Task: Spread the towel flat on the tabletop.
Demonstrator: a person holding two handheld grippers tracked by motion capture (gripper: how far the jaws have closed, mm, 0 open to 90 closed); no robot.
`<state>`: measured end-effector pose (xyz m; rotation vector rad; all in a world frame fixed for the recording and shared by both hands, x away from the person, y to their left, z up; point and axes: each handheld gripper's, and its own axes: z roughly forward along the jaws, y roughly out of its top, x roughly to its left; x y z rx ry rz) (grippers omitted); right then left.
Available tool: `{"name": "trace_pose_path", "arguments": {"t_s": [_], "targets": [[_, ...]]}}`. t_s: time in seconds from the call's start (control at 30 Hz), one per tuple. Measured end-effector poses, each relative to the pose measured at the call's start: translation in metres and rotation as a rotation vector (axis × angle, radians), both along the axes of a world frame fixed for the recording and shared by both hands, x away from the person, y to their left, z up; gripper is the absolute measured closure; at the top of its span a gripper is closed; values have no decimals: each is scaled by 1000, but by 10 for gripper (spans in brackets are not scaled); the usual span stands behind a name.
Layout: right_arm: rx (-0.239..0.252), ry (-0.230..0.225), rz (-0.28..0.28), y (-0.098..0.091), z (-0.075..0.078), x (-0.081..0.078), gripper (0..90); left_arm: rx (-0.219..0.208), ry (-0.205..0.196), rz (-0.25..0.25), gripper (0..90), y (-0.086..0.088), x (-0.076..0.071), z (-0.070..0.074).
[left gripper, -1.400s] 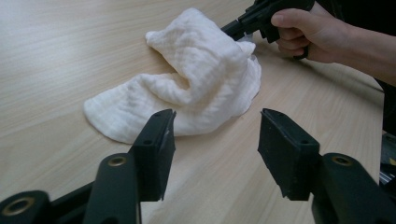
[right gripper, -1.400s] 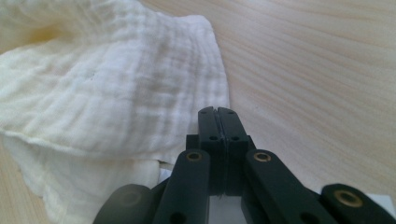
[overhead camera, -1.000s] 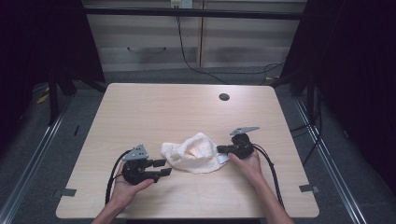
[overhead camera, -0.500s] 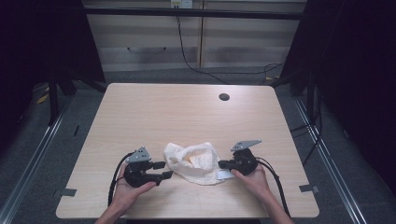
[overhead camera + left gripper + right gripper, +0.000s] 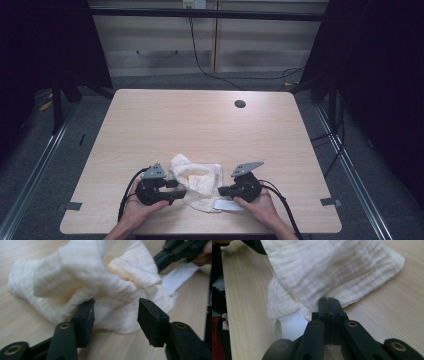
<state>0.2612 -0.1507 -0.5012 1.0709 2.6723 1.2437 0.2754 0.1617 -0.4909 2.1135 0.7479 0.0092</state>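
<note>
Lying crumpled, cream cloth (image 5: 197, 180) fronts released left claw (image 5: 115, 312), clenched right claw (image 5: 328, 302).

A crumpled cream-white muslin cloth (image 5: 196, 180) with a fine crinkled weave and a faint yellowish stain lies near the front edge of the pale wood-grain desk (image 5: 200, 125). Its flat label (image 5: 227, 205) is plain white. A dark round grommet (image 5: 240, 104) marks the desk's back-right area.

I can read no text, brand or number anywhere; the white tag (image 5: 227, 205) on the cloth (image 5: 197, 181), just beside my right tongs (image 5: 223, 191), looks blank.
</note>
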Motion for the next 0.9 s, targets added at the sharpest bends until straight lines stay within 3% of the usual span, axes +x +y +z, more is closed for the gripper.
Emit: {"name": "trace_pose_path", "arguments": {"t_s": [0.1, 0.2, 0.27, 0.3, 0.33, 0.47, 0.53, 0.73, 0.9], "targets": [[-2, -4, 2, 1, 0, 2, 900, 7, 6, -16, 405, -4, 3, -3], [7, 5, -1, 1, 0, 3, 900, 44, -12, -16, 417, -10, 4, -6], [7, 4, -1, 1, 0, 3, 900, 52, -19, -9, 461, -12, 5, -8], [8, 3, 0, 1, -1, 3, 900, 69, -41, -3, 495, -13, 7, -9], [9, 3, 1, 0, -1, 3, 900, 72, -48, -2, 579, -13, 7, -10], [6, 1, -9, -1, 0, 3, 900, 107, -86, 16, 773, -12, 8, -10], [16, -9, -17, -4, 3, 4, 900, 82, -74, 24, 848, -9, 9, -9], [74, -66, -95, -30, 22, 8, 900, 7, -79, 33, 856, 7, 12, 3], [90, -114, -176, -61, 37, 12, 900, 0, -84, 29, 856, 18, 20, 9]]}}
